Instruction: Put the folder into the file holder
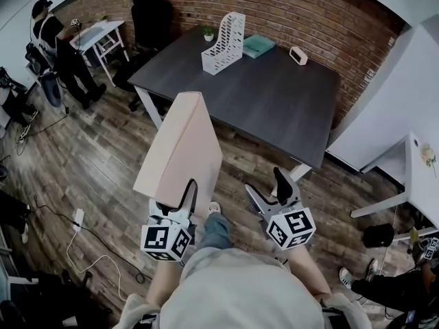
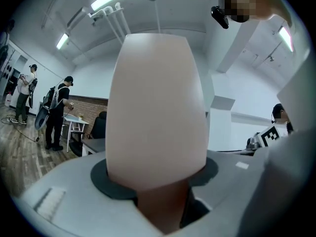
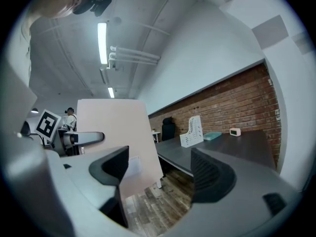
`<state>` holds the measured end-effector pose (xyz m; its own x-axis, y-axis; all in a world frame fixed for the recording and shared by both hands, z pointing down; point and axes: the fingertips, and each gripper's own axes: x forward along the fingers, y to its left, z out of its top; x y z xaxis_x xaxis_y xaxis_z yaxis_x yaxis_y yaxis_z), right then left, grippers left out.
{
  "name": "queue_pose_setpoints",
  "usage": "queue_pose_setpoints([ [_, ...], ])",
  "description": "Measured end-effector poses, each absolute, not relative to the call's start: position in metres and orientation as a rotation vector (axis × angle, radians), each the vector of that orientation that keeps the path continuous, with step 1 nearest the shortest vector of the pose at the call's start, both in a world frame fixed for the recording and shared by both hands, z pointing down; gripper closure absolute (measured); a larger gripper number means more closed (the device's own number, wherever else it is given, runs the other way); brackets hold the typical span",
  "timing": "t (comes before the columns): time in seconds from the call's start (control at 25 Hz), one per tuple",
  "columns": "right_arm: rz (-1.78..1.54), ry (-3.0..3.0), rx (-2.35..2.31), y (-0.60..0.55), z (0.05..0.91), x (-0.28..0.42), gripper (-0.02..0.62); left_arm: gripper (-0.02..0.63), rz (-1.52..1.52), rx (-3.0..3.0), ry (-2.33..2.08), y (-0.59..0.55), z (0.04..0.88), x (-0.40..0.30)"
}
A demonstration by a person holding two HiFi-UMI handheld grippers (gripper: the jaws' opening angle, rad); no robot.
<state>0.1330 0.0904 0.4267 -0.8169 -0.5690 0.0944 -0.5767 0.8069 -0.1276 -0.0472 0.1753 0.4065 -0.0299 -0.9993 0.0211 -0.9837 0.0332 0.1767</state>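
A pale pink folder [image 1: 180, 149] stands upright over the wooden floor, short of the dark table [image 1: 274, 101]. My left gripper [image 1: 175, 203] is shut on its lower edge. In the left gripper view the folder [image 2: 155, 107] fills the middle, pinched between the jaws of the left gripper [image 2: 159, 184]. My right gripper [image 1: 273, 187] hangs beside the folder, open and empty. In the right gripper view the right gripper [image 3: 160, 172] has wide jaws, with the folder [image 3: 116, 132] to its left. The white perforated file holder [image 1: 223, 43] stands at the table's far side and shows small as the file holder [image 3: 192, 131] there.
Behind the file holder lie a teal book [image 1: 258, 45], a small white device [image 1: 298, 55] and a little potted plant [image 1: 208, 33]. A black chair [image 1: 152, 16] stands at the table's left end. A person [image 1: 58, 50] stands far left. White desks [image 1: 411, 184] are on the right.
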Motion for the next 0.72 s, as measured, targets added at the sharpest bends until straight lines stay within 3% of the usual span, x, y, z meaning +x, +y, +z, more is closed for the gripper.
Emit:
queue_pose_setpoints([
  [0.72,0.235,-2.912,1.002,-0.072,0.41,0.009,0.222,0.342,-0.145,2.212,-2.09,-0.012,0.379,-0.174],
])
